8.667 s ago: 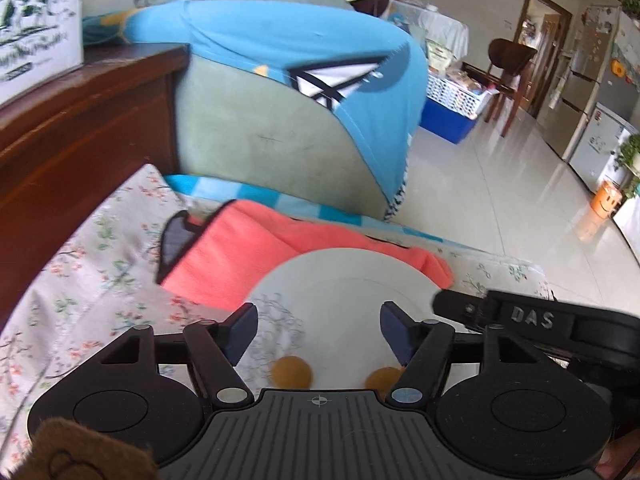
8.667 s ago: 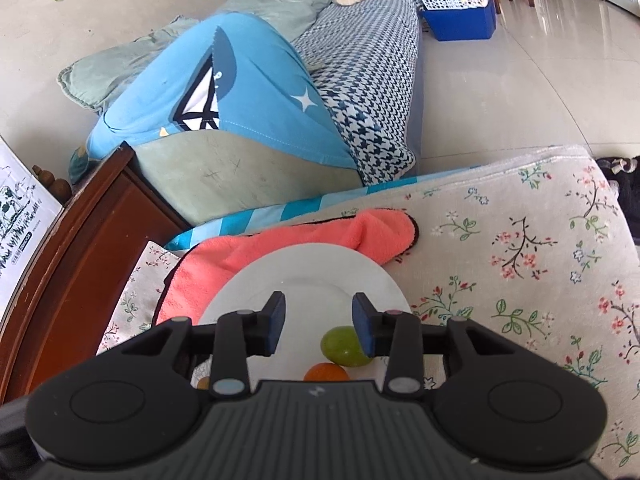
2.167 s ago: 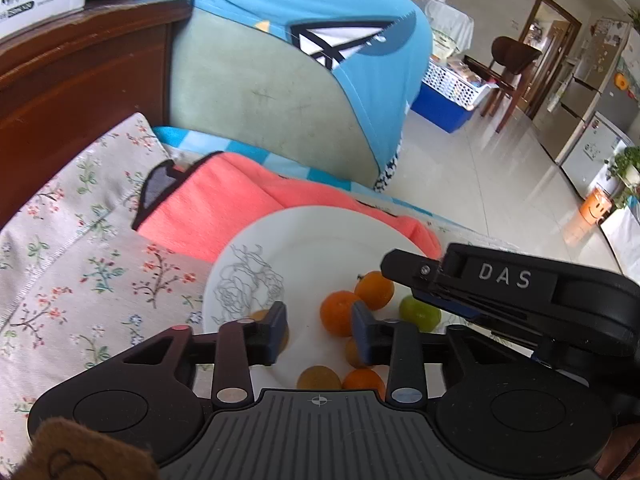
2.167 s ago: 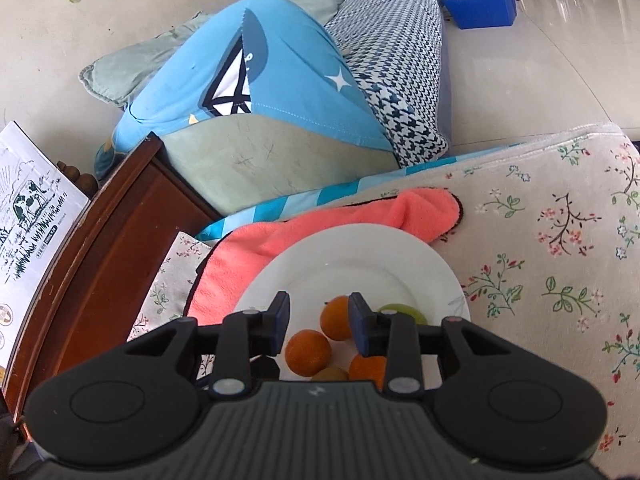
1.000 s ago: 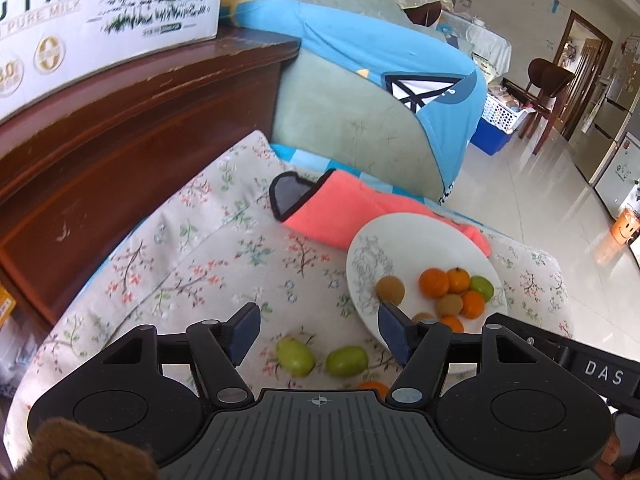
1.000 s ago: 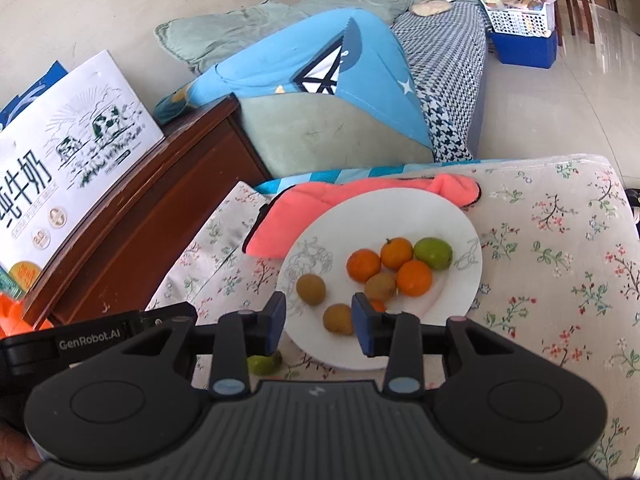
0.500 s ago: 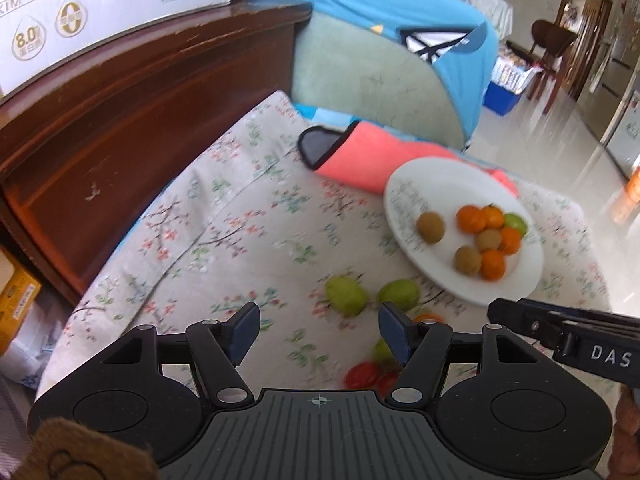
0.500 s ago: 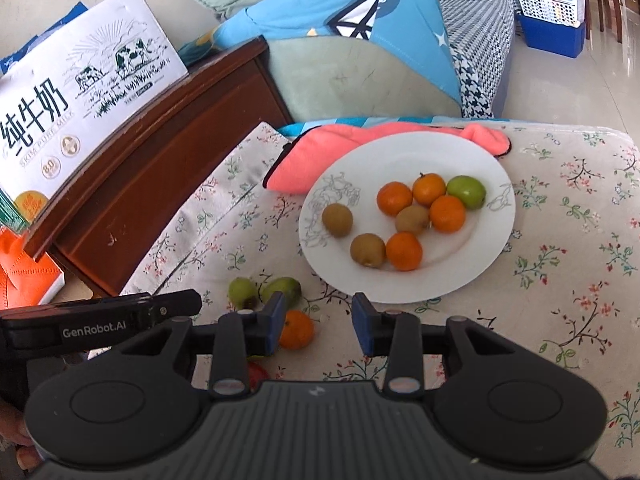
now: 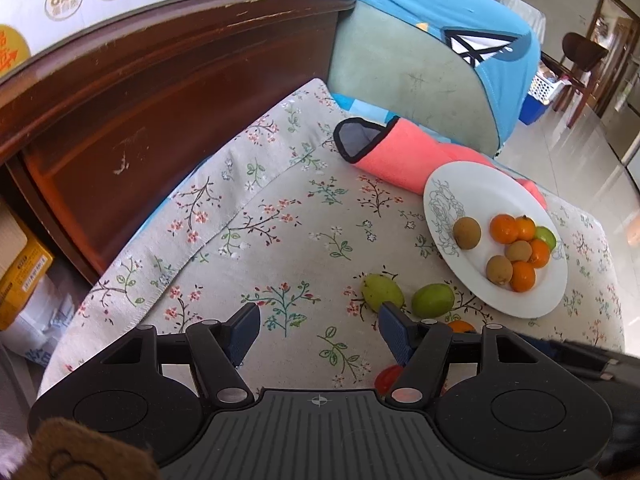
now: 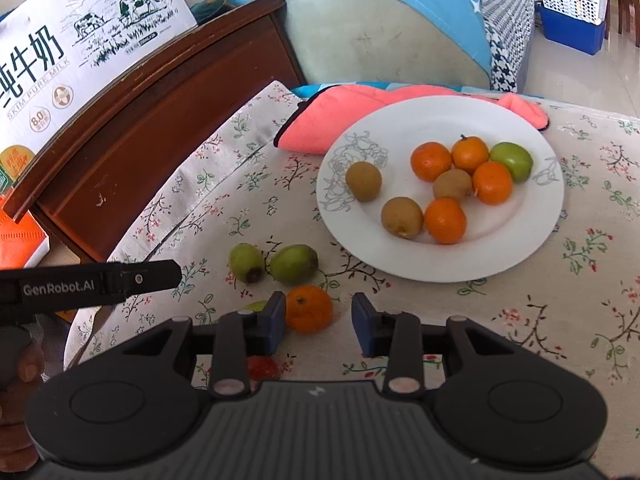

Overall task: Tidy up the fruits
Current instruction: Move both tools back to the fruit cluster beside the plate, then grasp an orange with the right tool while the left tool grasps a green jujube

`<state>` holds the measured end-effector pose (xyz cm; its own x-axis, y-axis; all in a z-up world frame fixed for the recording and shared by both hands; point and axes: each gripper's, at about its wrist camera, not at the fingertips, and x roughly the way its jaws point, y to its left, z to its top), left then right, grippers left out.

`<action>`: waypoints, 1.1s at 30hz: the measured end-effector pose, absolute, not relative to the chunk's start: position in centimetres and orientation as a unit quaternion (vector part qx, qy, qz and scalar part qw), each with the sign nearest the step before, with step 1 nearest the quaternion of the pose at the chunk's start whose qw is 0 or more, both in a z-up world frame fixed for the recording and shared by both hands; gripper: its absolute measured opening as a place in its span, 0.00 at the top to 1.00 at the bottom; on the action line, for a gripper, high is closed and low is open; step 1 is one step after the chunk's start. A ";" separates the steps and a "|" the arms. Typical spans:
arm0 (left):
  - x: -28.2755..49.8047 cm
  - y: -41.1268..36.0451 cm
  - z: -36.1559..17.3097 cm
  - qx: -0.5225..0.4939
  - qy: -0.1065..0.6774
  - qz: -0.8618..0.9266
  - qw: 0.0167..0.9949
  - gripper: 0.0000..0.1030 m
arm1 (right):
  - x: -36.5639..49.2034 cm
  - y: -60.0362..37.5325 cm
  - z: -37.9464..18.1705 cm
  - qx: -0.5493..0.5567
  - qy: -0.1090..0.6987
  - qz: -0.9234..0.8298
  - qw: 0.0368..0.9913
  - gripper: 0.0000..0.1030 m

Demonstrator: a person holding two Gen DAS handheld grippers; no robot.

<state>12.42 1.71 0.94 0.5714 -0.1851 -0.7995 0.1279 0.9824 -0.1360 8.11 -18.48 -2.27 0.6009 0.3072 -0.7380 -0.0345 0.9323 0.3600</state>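
- Loose orange (image 10: 309,309): it lies on the floral cloth (image 10: 520,320) in the lower middle of the right wrist view, apart from the plate and just ahead of your right gripper (image 10: 319,322); it sits nearer the left finger than the right
- Other loose fruit: two green fruits (image 10: 294,264) lie side by side above and left of the orange; a small red fruit (image 10: 262,368) shows low in the frame behind the gripper's fingers, and a sliver of pale green beside the left finger is too hidden to name
- White plate (image 10: 540,236): right of centre in the same view, it already holds four oranges, three brown kiwis (image 10: 402,217) and one green fruit, with bare room on its left side
- Right gripper: its fingers stand apart and grasp nothing; the gap looks only a little wider than the orange
- Left gripper (image 9: 318,330): released as well, fingers wide, only cloth between them in the lower middle of its own view; the green fruits lie just off its right finger
- Step in hand, as a judgement: you are approaching the stray fruit to gather it onto the plate, and the orange seems the first target
- Next move: centre the orange between the right fingers, lower, then close gently; round fruit may roll on cloth, so avoid nudging it with one finger
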 end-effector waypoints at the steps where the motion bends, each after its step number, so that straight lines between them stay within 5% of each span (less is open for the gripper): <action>1: 12.5 1.7 0.9 -0.034 0.456 -0.086 0.885 0.36 | 8.2 -18.3 -2.4 0.154 0.437 0.095 0.881 0.63; 14: 12.9 1.7 0.2 -0.052 0.465 -0.084 0.880 0.36 | 8.8 -16.9 -3.4 0.143 0.438 0.098 0.882 0.69; 33: 13.9 -2.3 -3.4 0.073 0.439 -0.170 0.879 0.37 | 6.8 -20.6 -2.0 0.171 0.451 0.076 0.873 0.70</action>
